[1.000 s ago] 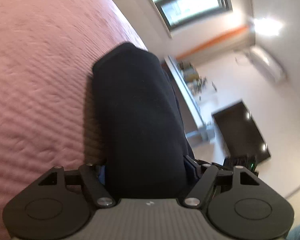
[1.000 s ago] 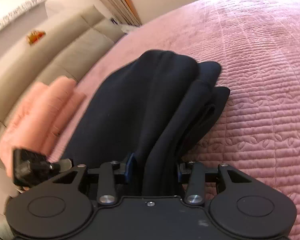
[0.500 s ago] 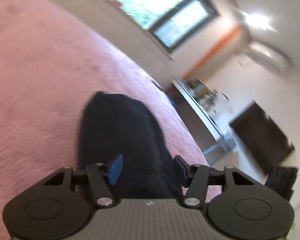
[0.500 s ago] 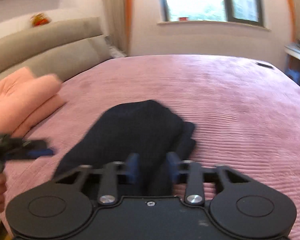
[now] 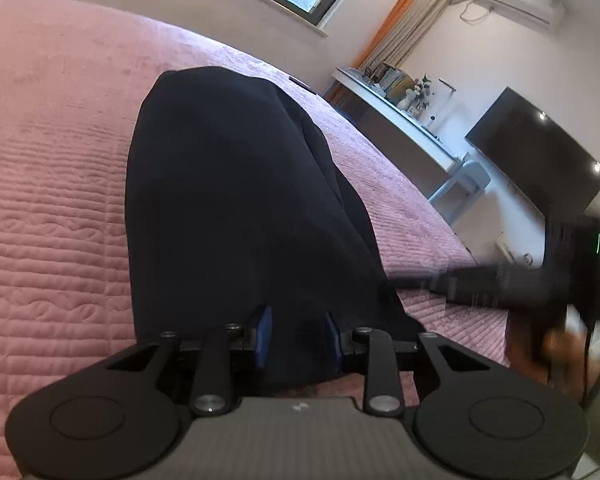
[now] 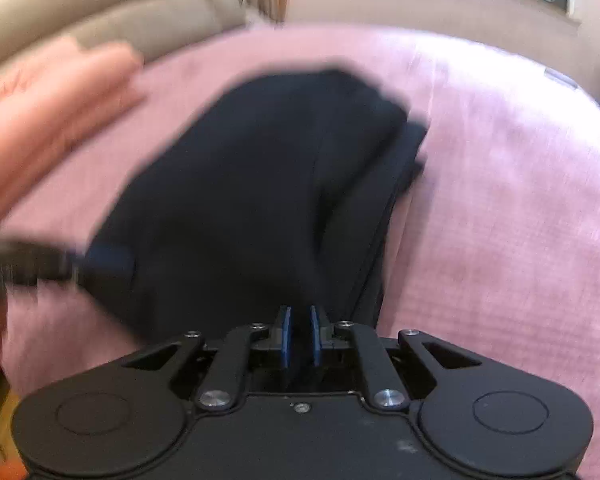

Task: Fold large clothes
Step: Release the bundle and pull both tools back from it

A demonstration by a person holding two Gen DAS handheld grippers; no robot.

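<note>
Both grippers pinch the near edge of a dark garment [image 5: 236, 200] – left gripper [image 5: 298, 338] half closed, right gripper [image 6: 299, 334] nearly shut – its length stretching straight ahead across the pink bed [image 5: 52, 184].

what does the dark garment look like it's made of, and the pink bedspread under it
Garment: looks like a soft, matte knit, perhaps cotton jersey or fleece; it drapes in rounded folds with no shine. The exact fibre can't be told.

Bedspread: a quilted textile with a faint velvety sheen, perhaps microfibre; stitched rows and looping patterns run across its surface.
</note>
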